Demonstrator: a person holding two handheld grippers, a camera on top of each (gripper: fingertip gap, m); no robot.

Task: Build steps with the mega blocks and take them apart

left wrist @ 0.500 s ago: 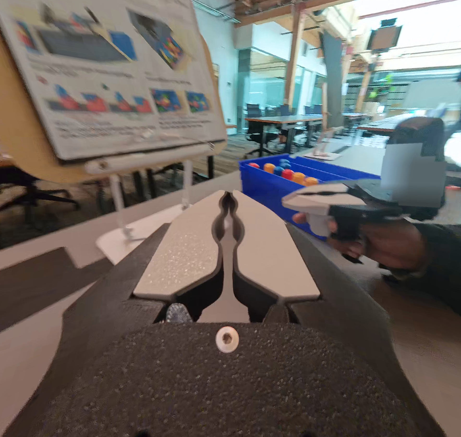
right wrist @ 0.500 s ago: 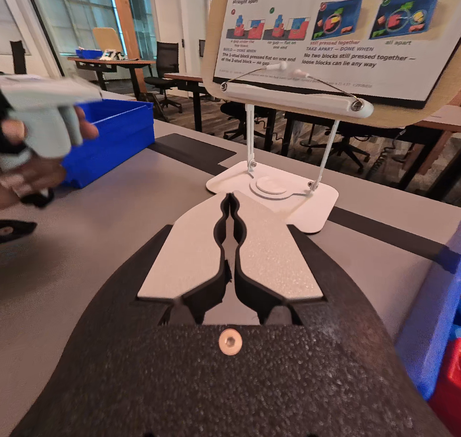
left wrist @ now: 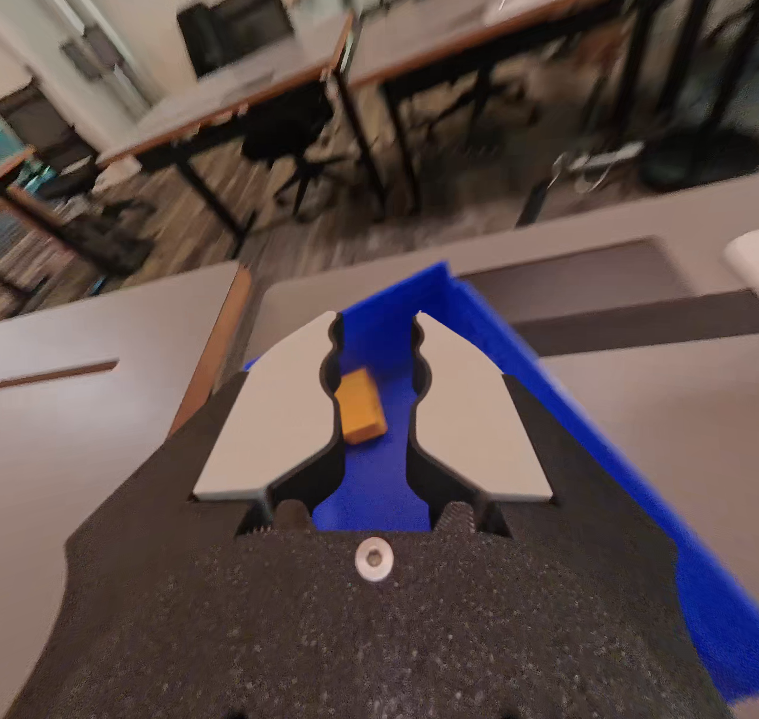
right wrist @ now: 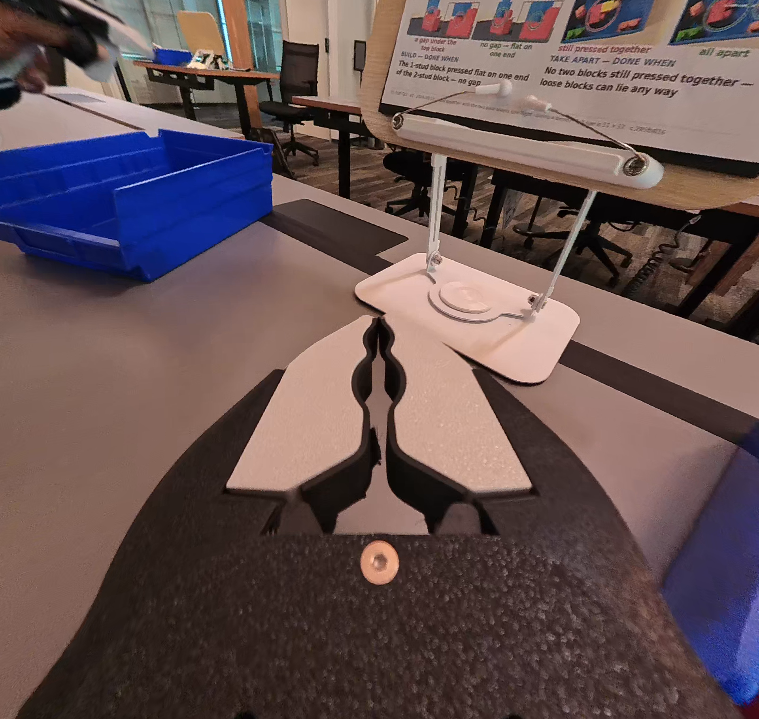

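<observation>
My left gripper (left wrist: 376,321) is open and hangs over a blue bin (left wrist: 505,354), pointing down into it. An orange block (left wrist: 361,406) lies on the bin floor between the open fingers, below them and untouched. The view is blurred by motion. My right gripper (right wrist: 378,323) is shut and empty, low over the grey table (right wrist: 143,350). In the right wrist view the same blue bin (right wrist: 172,202) stands at the left, and the left gripper (right wrist: 70,14) shows above it in a hand at the top left corner.
A white stand (right wrist: 472,313) holding an instruction sheet (right wrist: 575,42) stands just beyond my right gripper. A second blue bin (right wrist: 714,555) with something red in it sits at the right edge. Dark strips cross the table. Desks and chairs stand behind. My right fingertips sit around 45 cm from my left ones. My left gripper's tips are some 20 cm from the orange block (left wrist: 361,406).
My left gripper has swung left and tipped down over the blue bin, and it has opened. My right gripper has stayed shut and shifted only slightly.
</observation>
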